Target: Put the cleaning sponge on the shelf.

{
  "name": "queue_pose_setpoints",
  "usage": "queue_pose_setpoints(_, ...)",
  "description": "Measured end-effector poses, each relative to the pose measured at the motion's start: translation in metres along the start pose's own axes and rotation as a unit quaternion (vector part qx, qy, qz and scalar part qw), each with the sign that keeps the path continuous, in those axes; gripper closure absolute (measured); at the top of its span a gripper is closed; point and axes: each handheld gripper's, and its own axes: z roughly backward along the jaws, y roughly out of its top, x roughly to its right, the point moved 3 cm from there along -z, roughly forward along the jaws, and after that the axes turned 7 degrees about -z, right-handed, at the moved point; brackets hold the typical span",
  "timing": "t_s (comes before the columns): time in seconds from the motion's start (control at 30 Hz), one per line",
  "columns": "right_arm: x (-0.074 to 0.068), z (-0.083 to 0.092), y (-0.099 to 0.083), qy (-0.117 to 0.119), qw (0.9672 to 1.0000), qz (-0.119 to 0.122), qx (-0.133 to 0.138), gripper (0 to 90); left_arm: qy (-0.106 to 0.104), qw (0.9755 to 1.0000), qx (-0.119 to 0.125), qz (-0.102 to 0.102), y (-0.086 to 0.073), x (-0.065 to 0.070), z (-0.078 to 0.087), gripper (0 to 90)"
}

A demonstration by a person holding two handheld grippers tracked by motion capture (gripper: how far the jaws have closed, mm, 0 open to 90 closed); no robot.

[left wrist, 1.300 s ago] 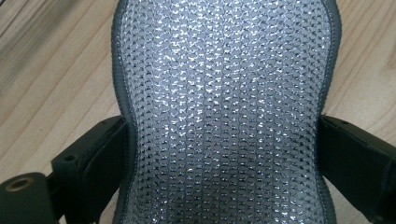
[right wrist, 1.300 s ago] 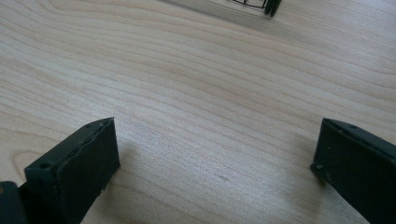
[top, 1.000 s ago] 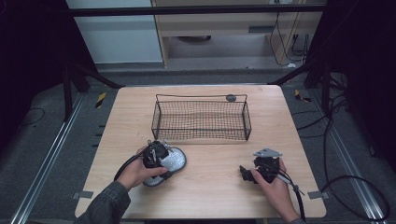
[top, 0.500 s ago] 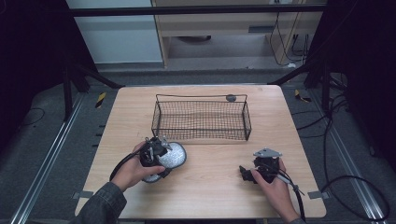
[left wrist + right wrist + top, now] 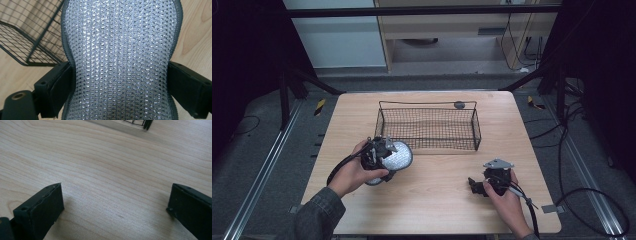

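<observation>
Where jaws pinch: pad (image 5: pixel 120 60) inside left tool (image 5: pixel 379 152)

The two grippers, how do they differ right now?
The left gripper is shut on the silver mesh pad, pinching in its sides; the right gripper is open with nothing between its jaws. In the high view the left sits beside the wire basket, the right farther off. Both are hand-held, with black jaws.

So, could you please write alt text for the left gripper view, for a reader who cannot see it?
A silvery mesh pad with a grey border is squeezed at its narrowed middle between the left gripper's two black fingers. Behind it, at upper left, stands a corner of a black wire basket on the light wooden table.
</observation>
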Motion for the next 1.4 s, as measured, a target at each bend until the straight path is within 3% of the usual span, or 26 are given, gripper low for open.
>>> queue_pose_setpoints(0.5, 0.000, -0.001, 0.001, 0.000, 1.0000, 0.002, -0.001, 0.3, 0.000, 0.9977, 0.028, -0.062, 0.028, -0.030, 0.030, 9.4)
queue_pose_setpoints(0.8, 0.000, -0.001, 0.001, 0.001, 1.0000, 0.002, -0.001, 0.3, 0.020, 0.9962, 0.022, -0.082, 0.044, -0.049, 0.026, 9.3)
queue_pose_setpoints(1.17, -0.001, -0.001, 0.001, 0.004, 1.0000, 0.003, -0.002, 0.4, 0.073, 0.9932, 0.012, -0.090, 0.065, -0.049, 0.025, 9.3)
queue_pose_setpoints(1.4, -0.001, -0.001, 0.001, 0.006, 1.0000, 0.004, -0.002, 0.4, 0.082, 0.9906, 0.014, -0.109, 0.081, -0.054, 0.029, 9.4)
